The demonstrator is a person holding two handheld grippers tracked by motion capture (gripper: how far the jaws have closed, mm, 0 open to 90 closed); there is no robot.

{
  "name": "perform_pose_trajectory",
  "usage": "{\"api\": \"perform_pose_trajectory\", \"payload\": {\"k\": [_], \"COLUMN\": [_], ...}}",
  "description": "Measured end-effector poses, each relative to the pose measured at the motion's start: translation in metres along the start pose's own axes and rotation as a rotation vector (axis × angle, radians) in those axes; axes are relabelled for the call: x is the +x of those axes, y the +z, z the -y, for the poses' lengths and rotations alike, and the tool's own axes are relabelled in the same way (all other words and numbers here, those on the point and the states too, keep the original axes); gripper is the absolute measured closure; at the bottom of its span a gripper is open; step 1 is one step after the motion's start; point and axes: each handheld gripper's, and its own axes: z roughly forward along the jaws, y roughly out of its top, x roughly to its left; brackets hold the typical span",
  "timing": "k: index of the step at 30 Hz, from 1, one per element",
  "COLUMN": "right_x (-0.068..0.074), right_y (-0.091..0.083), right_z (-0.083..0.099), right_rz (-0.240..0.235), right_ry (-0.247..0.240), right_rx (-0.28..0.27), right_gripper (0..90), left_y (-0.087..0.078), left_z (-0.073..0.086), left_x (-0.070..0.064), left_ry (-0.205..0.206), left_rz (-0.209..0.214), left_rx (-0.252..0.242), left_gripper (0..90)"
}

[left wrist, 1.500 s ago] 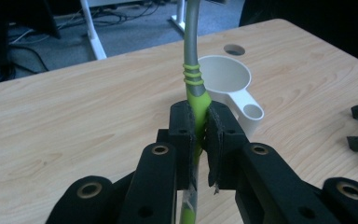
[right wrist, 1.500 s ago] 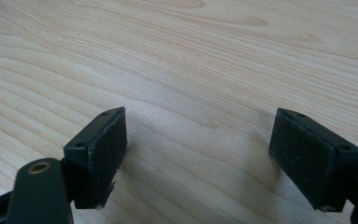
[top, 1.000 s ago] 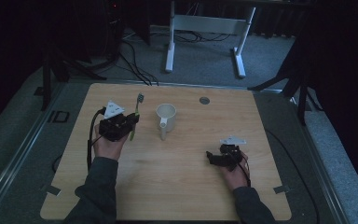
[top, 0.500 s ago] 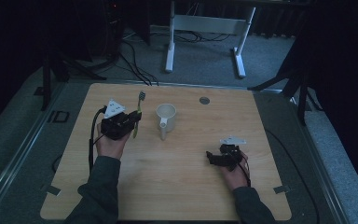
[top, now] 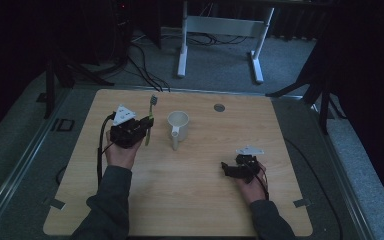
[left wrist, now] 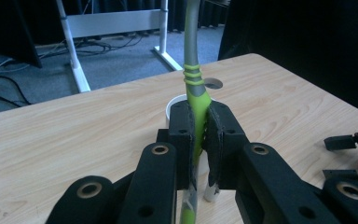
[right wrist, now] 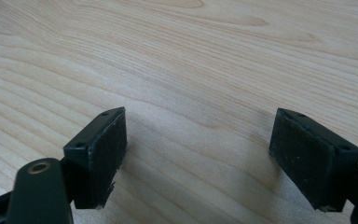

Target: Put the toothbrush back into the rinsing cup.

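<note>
The left gripper (top: 142, 126) is clamped on the green handle of a toothbrush (top: 150, 120), holding it off the table (top: 190, 200) toward the far left corner, with the bristle end pointing at the far edge. A white cup (top: 178, 121) stands just beside the toothbrush, near the middle of the far half, with its handle pointing toward the near edge. The right gripper (top: 226, 169) rests toward the near right corner, jaws spread wide over bare wood and grasping nothing.
</note>
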Motion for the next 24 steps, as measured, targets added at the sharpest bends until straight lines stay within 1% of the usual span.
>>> {"api": "perform_pose_trajectory", "payload": {"k": [11, 20, 24], "right_x": [0.0, 0.0, 0.0], "right_y": [0.0, 0.0, 0.0], "right_z": [0.0, 0.0, 0.0], "right_rz": [0.0, 0.0, 0.0], "right_ry": [0.0, 0.0, 0.0], "right_rx": [-0.001, -0.001, -0.001], "right_gripper": [18.7, 18.7, 18.7], "left_y": [0.002, 0.004, 0.003], "left_z": [-0.003, -0.011, -0.013], "left_x": [-0.002, -0.006, -0.007], "left_ry": [-0.01, 0.002, 0.001], "left_rz": [0.006, 0.01, 0.009], "left_rx": [-0.016, -0.025, -0.035], "left_gripper": [81.4, 81.4, 81.4]}}
